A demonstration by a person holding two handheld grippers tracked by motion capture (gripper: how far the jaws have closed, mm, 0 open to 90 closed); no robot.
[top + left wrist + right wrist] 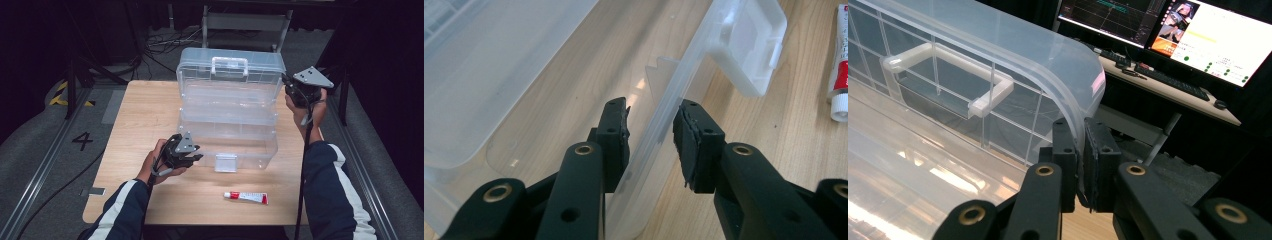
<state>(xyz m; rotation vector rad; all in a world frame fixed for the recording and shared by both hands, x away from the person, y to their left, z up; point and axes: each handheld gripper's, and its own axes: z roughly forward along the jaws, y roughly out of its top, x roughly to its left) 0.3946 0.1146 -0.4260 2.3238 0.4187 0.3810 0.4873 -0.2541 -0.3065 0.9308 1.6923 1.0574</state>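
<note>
A clear plastic toolbox stands in the middle of the wooden table, its lid raised upright at the back with a white handle. My right gripper is at the lid's right end. In the right gripper view it is shut on the lid's curved edge. My left gripper is at the box's front left corner. Its jaws straddle the thin front wall, with gaps showing on both sides of the wall. The white latch hangs from the front wall.
A white tube with a red label lies near the table's front edge, right of centre, and also at the edge of the left gripper view. Beyond the table to the right are monitors on a desk. Cables lie on the floor behind.
</note>
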